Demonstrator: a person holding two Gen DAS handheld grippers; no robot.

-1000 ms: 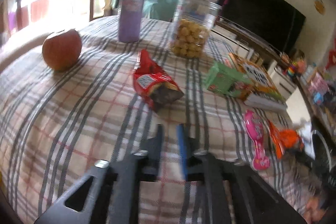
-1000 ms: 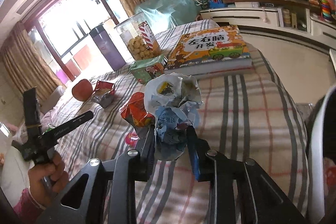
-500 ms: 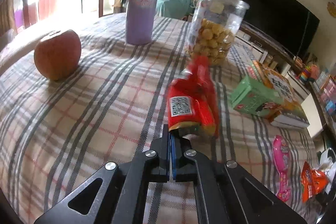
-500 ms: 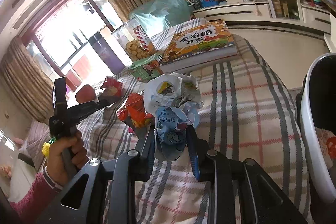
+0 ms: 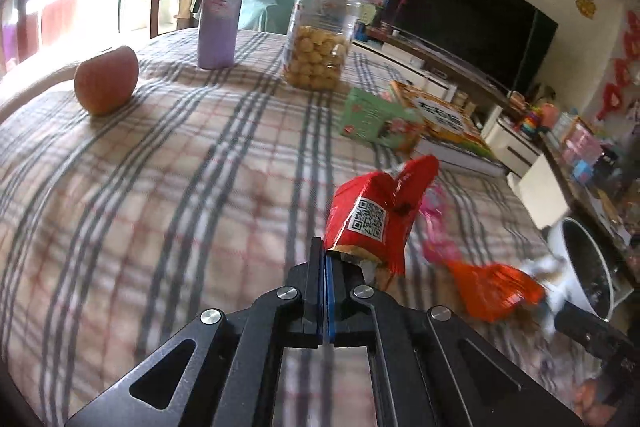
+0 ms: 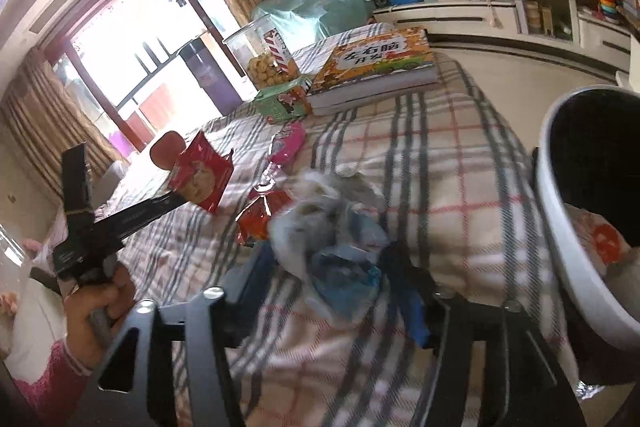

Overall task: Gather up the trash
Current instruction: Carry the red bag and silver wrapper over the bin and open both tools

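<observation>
Two grippers were at work over the plaid-covered table (image 5: 168, 163). Beside its edge stood the white bin (image 6: 560, 227), whose contents, white and red scraps, showed only in the right wrist view. The right gripper (image 6: 344, 267) had its jaws opening, with the crumpled white and blue wrappers (image 6: 340, 247) blurred between them and the pads apparently no longer pressing. The left gripper (image 5: 325, 259) was clamped fully shut on the bottom edge of the red packet (image 5: 376, 215), lifted clear of the cloth. Its QR code showed only in the left wrist view; the right wrist view showed its printed face and the hand (image 6: 100, 303) on the handle. An orange wrapper (image 5: 492, 287) lay near the bin.
</observation>
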